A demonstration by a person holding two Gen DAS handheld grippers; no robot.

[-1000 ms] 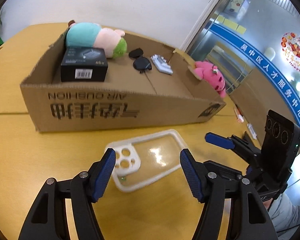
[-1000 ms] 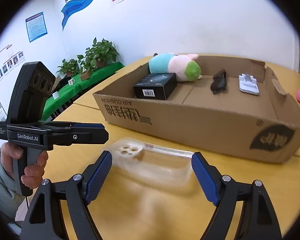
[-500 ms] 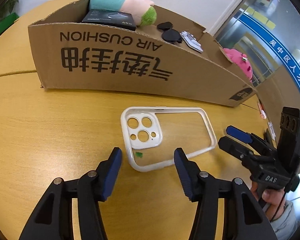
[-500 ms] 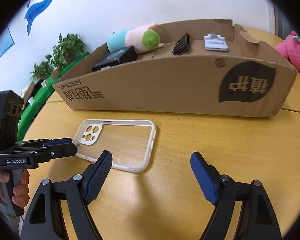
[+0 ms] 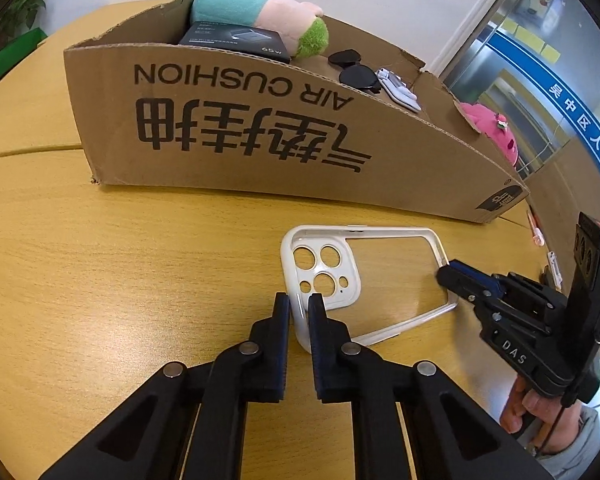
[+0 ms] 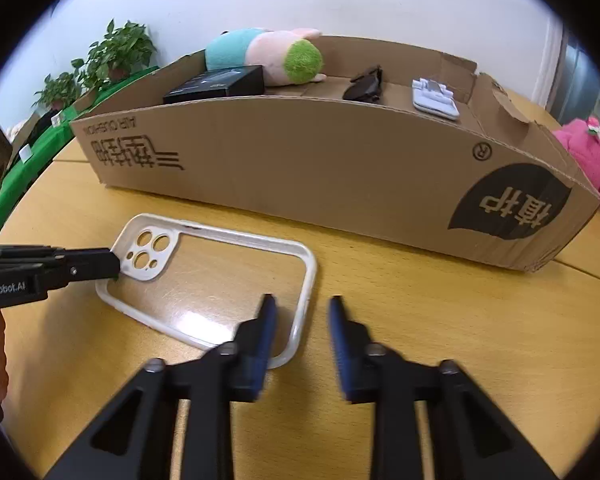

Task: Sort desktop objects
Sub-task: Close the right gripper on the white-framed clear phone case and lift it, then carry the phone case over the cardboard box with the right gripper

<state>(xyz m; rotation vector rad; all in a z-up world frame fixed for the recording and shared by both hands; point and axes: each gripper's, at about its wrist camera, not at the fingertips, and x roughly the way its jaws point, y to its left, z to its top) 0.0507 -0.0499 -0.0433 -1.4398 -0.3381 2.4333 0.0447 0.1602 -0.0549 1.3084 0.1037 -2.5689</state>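
Note:
A clear phone case (image 5: 328, 280) with a white rim lies flat on the wooden table in front of the cardboard box (image 5: 260, 140). My left gripper (image 5: 299, 304) is closing and its pads press on the rim at the camera-cutout corner. In the right wrist view that gripper (image 6: 114, 266) shows as a shut tip at the same corner of the case (image 6: 204, 280). My right gripper (image 6: 302, 308) is closing over the rim at the opposite end. The rim stands between its blurred fingers with a gap on both sides. The left wrist view shows the right gripper (image 5: 446, 276) at that end.
The box (image 6: 320, 168) holds a teal and pink plush (image 5: 252, 6), a black carton (image 5: 236, 42), sunglasses (image 5: 354, 72) and a white stand (image 5: 398, 90). A pink plush (image 6: 592, 160) lies beside the box's right end. Pens (image 5: 534, 228) lie at the right, and plants (image 6: 116, 52) stand behind.
Both grippers have come down to the case. The left jaws went from wide apart to clamped on the rim. The right jaws have narrowed around the other end's rim.

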